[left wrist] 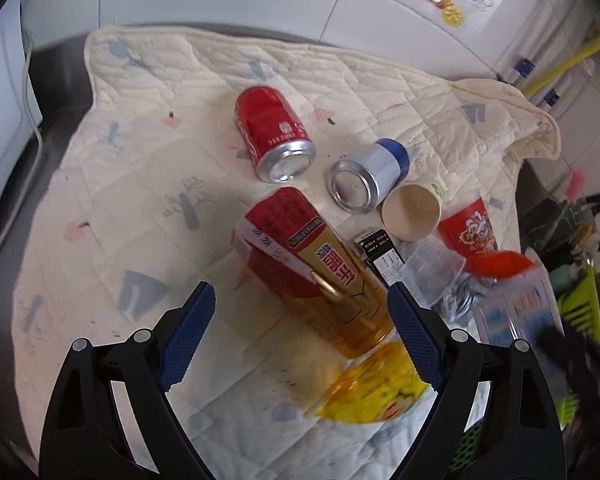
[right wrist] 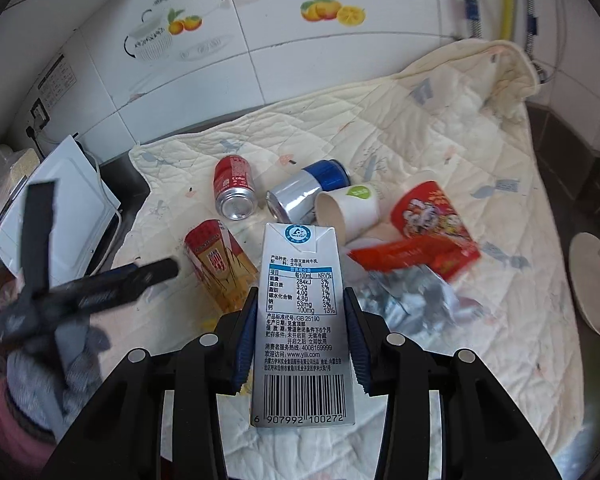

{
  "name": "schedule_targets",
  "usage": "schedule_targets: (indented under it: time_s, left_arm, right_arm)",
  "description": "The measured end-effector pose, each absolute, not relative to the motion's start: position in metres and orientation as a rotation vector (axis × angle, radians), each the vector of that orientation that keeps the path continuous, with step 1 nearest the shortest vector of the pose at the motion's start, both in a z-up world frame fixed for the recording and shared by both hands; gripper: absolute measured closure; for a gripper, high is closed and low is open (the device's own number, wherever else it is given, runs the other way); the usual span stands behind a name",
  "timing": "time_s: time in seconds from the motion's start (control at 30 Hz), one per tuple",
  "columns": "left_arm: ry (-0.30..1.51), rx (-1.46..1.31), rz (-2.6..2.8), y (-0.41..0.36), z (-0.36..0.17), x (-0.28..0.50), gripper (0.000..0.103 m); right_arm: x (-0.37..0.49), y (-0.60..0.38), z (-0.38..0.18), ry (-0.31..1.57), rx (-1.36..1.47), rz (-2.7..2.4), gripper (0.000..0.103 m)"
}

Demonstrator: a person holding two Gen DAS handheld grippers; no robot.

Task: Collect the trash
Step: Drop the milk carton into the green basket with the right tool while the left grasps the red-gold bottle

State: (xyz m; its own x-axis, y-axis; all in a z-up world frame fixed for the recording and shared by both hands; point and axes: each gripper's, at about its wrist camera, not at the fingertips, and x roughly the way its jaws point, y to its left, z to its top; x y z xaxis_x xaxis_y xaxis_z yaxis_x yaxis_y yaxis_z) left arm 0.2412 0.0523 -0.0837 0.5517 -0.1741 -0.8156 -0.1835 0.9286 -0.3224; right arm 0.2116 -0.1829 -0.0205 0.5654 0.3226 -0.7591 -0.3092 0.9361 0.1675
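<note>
Trash lies on a cream quilted cloth (left wrist: 140,184) (right wrist: 440,152). My right gripper (right wrist: 300,304) is shut on a white milk carton (right wrist: 300,304) and holds it upright above the cloth; the carton also shows blurred in the left wrist view (left wrist: 516,312). My left gripper (left wrist: 300,304) is open above a gold and red box (left wrist: 328,280) (right wrist: 220,264) that lies between its fingers, untouched. A red can (left wrist: 272,132) (right wrist: 234,188), a silver and blue can (left wrist: 372,176) (right wrist: 308,188), a paper cup (left wrist: 412,212) (right wrist: 348,208), a red cup (right wrist: 432,216) (left wrist: 468,232) and foil wrappers (right wrist: 412,296) lie beyond.
A yellow snack bag (left wrist: 380,388) lies under my left gripper. A white appliance (right wrist: 56,204) stands left of the cloth and a white plate (right wrist: 596,288) right of it. A tiled wall (right wrist: 260,40) runs behind. A green rack (left wrist: 580,304) sits at the right.
</note>
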Motion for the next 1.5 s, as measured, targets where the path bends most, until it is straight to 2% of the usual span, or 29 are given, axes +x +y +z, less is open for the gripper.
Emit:
schedule_targets:
  time_s: [0.4, 0.8, 1.17, 1.23, 1.37, 1.5]
  left_arm:
    - [1.115, -0.476, 0.056, 0.03, -0.117, 0.285, 0.017]
    - [1.203, -0.45, 0.134, 0.025, -0.142, 0.309, 0.016]
    - [1.213, -0.399, 0.117, 0.014, -0.142, 0.314, 0.017]
    - [1.21, -0.392, 0.105, 0.013, -0.142, 0.314, 0.018]
    - [1.191, -0.434, 0.044, 0.018, -0.138, 0.31, 0.029]
    - [1.156, -0.465, -0.012, 0.024, -0.129, 0.305, 0.032]
  right_arm:
    - [0.104, -0.254, -0.021, 0.871, 0.038, 0.202, 0.064]
    - [0.027, -0.291, -0.073, 0.991, 0.006, 0.04, 0.064]
    - [0.012, -0.316, -0.127, 1.09, 0.103, -0.034, 0.064]
    - [0.013, -0.316, -0.135, 1.098, 0.107, -0.048, 0.064]
    - [0.016, -0.319, -0.156, 1.124, 0.103, -0.092, 0.064]
    - [0.016, -0.326, -0.181, 1.162, 0.144, -0.119, 0.064]
